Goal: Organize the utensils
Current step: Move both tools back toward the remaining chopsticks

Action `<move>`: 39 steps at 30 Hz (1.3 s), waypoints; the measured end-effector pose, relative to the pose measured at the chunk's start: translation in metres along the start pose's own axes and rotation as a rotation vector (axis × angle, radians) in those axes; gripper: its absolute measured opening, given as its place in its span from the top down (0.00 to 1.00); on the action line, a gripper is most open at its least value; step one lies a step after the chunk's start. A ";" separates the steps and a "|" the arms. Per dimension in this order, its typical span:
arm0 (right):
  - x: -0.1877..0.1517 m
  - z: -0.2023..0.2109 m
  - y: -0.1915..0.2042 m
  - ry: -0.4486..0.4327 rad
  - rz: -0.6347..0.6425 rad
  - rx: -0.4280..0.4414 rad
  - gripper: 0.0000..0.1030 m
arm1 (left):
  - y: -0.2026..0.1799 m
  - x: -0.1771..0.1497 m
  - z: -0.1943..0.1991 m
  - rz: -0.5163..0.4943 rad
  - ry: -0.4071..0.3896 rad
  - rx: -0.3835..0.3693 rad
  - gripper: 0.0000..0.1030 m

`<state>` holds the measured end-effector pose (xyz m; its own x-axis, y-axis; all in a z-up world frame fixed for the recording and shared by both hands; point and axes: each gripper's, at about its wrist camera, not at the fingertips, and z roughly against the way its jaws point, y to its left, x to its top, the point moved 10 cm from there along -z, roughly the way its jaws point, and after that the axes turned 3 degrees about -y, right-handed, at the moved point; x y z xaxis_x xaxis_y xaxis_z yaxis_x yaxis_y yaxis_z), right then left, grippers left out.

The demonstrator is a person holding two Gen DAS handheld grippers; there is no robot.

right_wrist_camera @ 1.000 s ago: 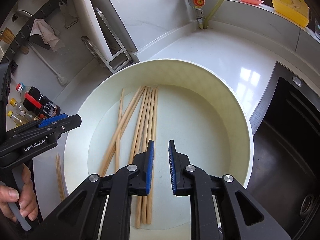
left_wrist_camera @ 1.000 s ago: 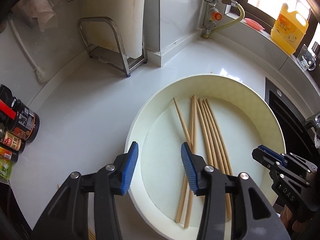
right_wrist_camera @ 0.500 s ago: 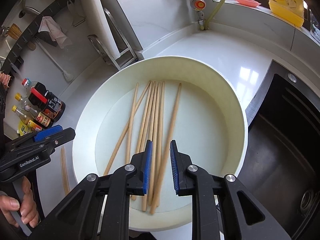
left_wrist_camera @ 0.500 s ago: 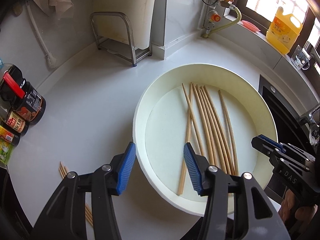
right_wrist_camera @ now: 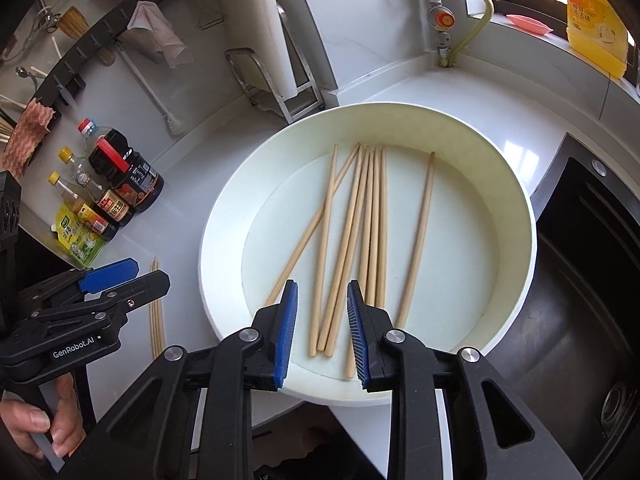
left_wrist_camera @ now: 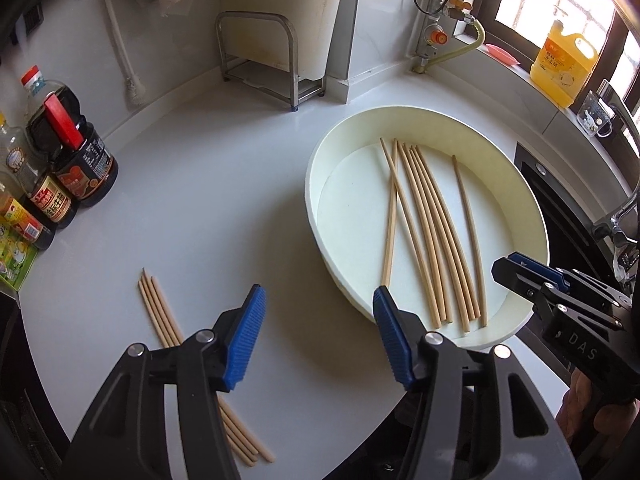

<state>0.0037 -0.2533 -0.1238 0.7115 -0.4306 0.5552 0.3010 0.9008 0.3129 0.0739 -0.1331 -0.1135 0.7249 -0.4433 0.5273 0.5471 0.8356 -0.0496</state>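
Note:
A round cream basin on the white counter holds several wooden chopsticks, one lying apart to the right. A second small bundle of chopsticks lies on the counter left of the basin. My left gripper hovers over the counter between that bundle and the basin, its jaws opening with nothing between them. My right gripper hangs above the basin's near edge, jaws opening, empty, with chopstick ends seen below the gap.
Sauce and oil bottles stand at the left counter edge. A metal rack sits at the back wall, a yellow detergent jug on the sill, and a black sink lies right of the basin.
Both grippers pulled back from over the basin and widened. A single chopstick now lies apart at the right of the basin. The counter bundle has come into the left wrist view.

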 end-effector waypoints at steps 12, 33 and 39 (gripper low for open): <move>-0.019 0.000 0.066 0.024 0.124 0.052 0.72 | 0.065 -0.038 0.027 0.117 -0.014 0.048 0.45; -0.068 -0.036 0.172 0.123 0.280 0.149 0.67 | 0.175 -0.107 0.042 0.297 0.013 0.143 0.44; -0.088 -0.063 0.182 0.185 0.299 0.150 0.67 | 0.195 -0.130 0.030 0.345 0.049 0.148 0.43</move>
<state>0.0361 -0.0485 -0.1643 0.8604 -0.1200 0.4953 -0.0241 0.9612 0.2747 0.0740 0.0975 -0.1667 0.8771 -0.1401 0.4595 0.2037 0.9747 -0.0916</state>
